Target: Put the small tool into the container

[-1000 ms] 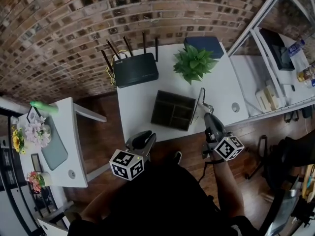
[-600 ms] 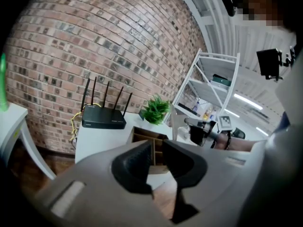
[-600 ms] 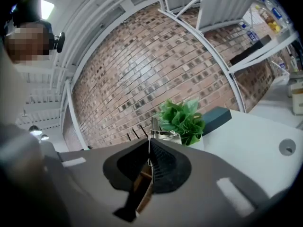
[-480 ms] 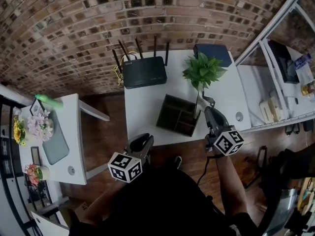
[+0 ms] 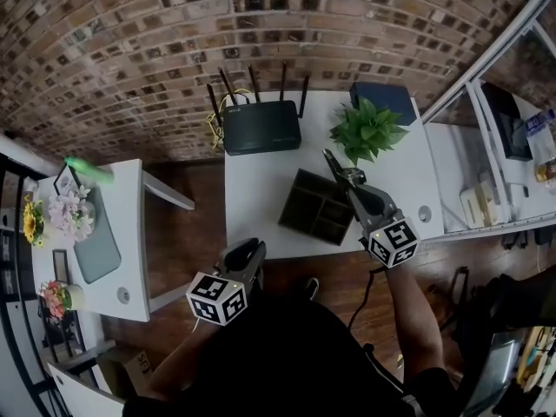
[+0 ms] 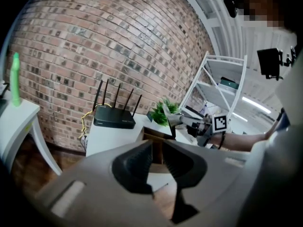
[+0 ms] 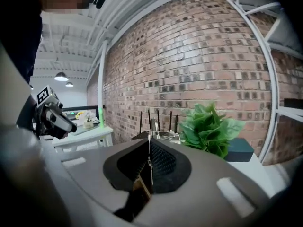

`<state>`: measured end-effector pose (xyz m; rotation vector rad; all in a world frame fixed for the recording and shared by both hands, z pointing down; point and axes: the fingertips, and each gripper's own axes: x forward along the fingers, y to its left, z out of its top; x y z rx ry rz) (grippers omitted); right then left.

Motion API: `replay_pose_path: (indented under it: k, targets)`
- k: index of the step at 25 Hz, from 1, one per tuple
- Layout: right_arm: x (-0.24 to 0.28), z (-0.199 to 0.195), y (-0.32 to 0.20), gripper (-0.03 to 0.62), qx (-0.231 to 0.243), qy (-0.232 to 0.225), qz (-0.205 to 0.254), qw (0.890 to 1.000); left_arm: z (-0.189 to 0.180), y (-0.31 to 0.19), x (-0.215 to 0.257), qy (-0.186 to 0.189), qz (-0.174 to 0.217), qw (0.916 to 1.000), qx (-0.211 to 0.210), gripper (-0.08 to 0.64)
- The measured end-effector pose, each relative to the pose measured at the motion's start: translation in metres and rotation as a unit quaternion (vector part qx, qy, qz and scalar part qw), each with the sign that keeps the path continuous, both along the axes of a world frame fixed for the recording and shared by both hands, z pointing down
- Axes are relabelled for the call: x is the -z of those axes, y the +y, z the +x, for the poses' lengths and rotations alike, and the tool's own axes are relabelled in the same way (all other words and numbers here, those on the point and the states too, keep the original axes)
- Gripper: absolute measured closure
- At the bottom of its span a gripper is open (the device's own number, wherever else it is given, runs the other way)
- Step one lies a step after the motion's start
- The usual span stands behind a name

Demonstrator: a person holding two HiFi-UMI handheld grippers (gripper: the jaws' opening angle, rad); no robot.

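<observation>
Shiny metal tool (image 5: 335,164); matt container (image 5: 314,207); rough brick wall (image 5: 174,42)

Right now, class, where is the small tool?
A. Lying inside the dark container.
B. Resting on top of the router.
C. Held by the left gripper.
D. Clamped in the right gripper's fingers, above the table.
D: the right gripper has its fingers shut on the small tool, which is held in the air near the container, not yet in it.
</observation>
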<state>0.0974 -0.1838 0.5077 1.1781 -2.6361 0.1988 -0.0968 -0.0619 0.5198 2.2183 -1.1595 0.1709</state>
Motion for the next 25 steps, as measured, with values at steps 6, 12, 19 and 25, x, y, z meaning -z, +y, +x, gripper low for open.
replay_pose_path:
  k: [6, 12, 19, 25]
  targets:
    - [-0.033, -0.010, 0.001, 0.577, 0.044, 0.071, -0.012, 0.996, -0.003, 0.001, 0.000, 0.002, -0.002, 1.0000, 0.008, 0.499]
    - [-0.055, -0.019, 0.010, 0.577, 0.098, 0.142, -0.009, 0.985, -0.003, 0.001, -0.001, 0.004, -0.005, 0.9999, 0.015, 0.499]
    - [-0.073, -0.032, 0.013, 0.577, 0.134, 0.180, -0.021, 0.974, -0.001, 0.002, -0.002, 0.005, -0.007, 0.9998, 0.016, 0.499]
    - [-0.086, -0.032, 0.008, 0.577, 0.129, 0.191, -0.037, 0.972, -0.004, 0.004, -0.004, 0.005, -0.009, 0.9997, 0.021, 0.500]
